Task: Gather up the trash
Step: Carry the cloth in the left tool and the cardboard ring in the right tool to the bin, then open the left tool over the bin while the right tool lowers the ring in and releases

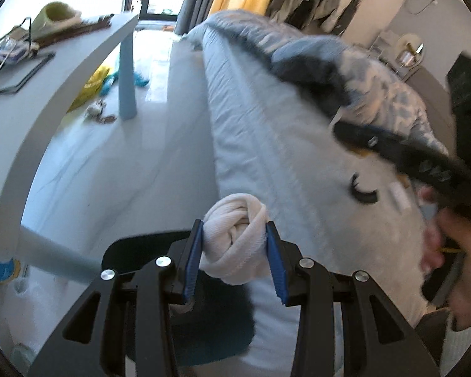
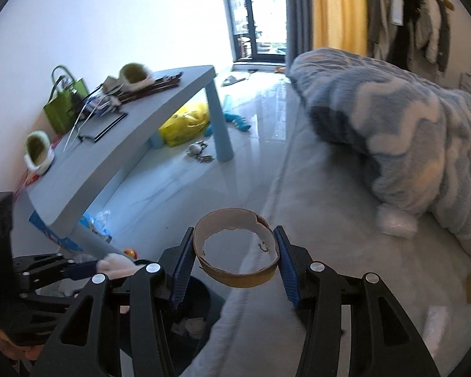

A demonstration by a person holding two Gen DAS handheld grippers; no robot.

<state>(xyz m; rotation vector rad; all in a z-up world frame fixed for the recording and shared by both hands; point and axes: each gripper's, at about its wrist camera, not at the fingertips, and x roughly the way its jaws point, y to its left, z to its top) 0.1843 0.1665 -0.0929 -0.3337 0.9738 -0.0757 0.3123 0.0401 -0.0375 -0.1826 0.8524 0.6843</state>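
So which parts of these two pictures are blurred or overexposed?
Left wrist view: the patterned blanket and the other claw at right are motion-smeared, while the white cloth looks sharp. Right wrist view: the window is blown out, the blanket is smeared, and the cardboard ring stays crisp.

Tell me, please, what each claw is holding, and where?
Left claw: rolled white cloth bundle, by its sides. Right claw: torn brown cardboard ring, across its outer wall.

Home bedroom, bed (image 2: 345, 251) with patterned blue blanket (image 2: 392, 119), hanging clothes (image 2: 417, 15), low table (image 2: 147, 116), curtains (image 2: 336, 9)
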